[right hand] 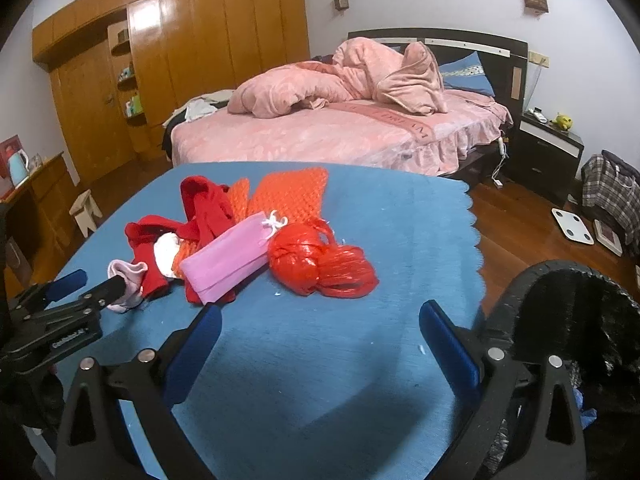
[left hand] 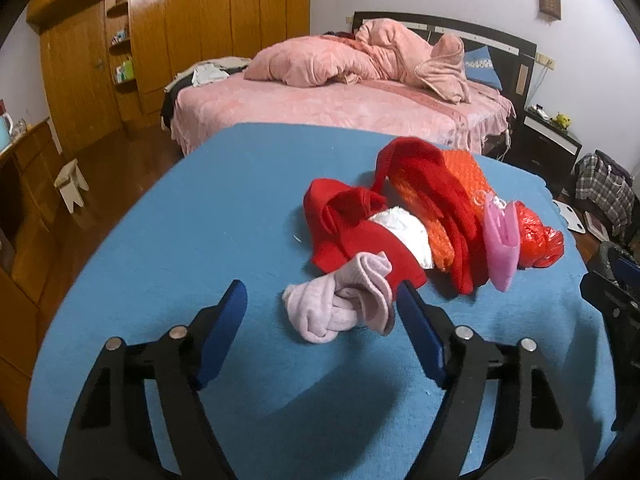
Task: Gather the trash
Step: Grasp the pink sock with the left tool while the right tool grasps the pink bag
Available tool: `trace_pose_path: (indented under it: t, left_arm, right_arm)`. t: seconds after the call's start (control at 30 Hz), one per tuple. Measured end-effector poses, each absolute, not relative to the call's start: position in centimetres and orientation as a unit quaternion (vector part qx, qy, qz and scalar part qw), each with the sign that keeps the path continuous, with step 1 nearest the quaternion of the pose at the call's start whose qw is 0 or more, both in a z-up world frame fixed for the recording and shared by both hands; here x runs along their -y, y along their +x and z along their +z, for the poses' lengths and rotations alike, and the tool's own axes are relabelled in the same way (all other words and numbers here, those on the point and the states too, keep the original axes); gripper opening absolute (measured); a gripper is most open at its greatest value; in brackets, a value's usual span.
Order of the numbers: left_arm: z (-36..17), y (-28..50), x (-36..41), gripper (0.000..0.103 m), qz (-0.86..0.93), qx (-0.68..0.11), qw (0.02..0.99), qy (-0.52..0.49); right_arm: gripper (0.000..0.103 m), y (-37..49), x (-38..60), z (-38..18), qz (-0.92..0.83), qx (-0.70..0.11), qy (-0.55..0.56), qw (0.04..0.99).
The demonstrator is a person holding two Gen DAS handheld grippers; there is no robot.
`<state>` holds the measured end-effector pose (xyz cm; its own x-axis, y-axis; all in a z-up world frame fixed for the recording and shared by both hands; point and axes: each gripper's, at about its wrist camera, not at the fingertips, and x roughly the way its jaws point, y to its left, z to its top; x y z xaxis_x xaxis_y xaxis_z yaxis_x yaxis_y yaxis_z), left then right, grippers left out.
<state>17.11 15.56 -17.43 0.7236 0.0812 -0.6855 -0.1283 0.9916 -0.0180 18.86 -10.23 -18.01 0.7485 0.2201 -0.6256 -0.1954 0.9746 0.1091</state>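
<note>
Two grippers hover open. Left gripper (left hand: 320,300) brackets the pale sock (left hand: 340,304), untouched, at the pile's near edge; right gripper (right hand: 320,316), nothing between its jaws, faces the red bag (right hand: 320,264).

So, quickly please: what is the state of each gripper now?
Left gripper: open, holding nothing; the pale pink sock lies between its fingers.
Right gripper: open, empty, above the blue cloth.

Woven lettering on pink bed sheet (right hand: 416,130) band, unreadable; small white print on left tool (right hand: 64,280), illegible.
</note>
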Motion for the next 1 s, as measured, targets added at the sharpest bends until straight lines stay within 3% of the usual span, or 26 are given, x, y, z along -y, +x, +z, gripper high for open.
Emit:
trace_pose_path:
  t: [0.07, 0.13, 0.23, 0.37, 0.43, 0.7, 0.9, 1.0]
  left_arm:
    - [-17.9, 17.7, -15.6, 0.066, 0.05, -0.376, 0.925, -0.038]
    - [-18.4, 18.0, -15.8, 0.052, 0.039, -0.385, 0.921, -0.044]
    - [-18.6, 18.0, -16.0, 0.041, 0.035, -0.386, 0.92, -0.052]
    - [-18.4, 17.7, -16.5, 0.036, 0.033, -0.379, 0.922, -0.066]
    - [-18.1, 17.3, -16.5, 0.023, 0.031, -0.373, 0.925, -0.065]
    - [-17.3, 17.1, -16.7, 0.019, 0.029, -0.361, 0.929, -0.071]
    - [-17.8, 17.4, -16.7, 0.023, 0.025, -0.367, 0.927, -0.071]
    - [-17.8, 17.4, -16.7, 0.023, 0.024, -0.367, 0.927, -0.072]
  right_arm:
    - [0.097, 19.0, 9.9, -18.2, 0.113, -0.34, 0.016, 0.934]
    - [0.097, 19.2, 9.7, -18.4, 0.114, -0.342, 0.013, 0.933]
    - [0.097, 19.3, 9.3, -18.4, 0.118, -0.343, 0.011, 0.932]
    - [0.097, 19.4, 8.7, -18.5, 0.124, -0.343, 0.01, 0.931]
    - [0.097, 19.5, 8.3, -18.4, 0.128, -0.342, 0.009, 0.931]
    - [0.092, 20.2, 6.8, -18.5, 0.141, -0.343, 0.005, 0.929]
    - [0.083, 21.0, 5.1, -18.6, 0.162, -0.349, 0.002, 0.923]
    - [0.074, 21.4, 4.3, -18.9, 0.171, -0.353, -0.003, 0.92]
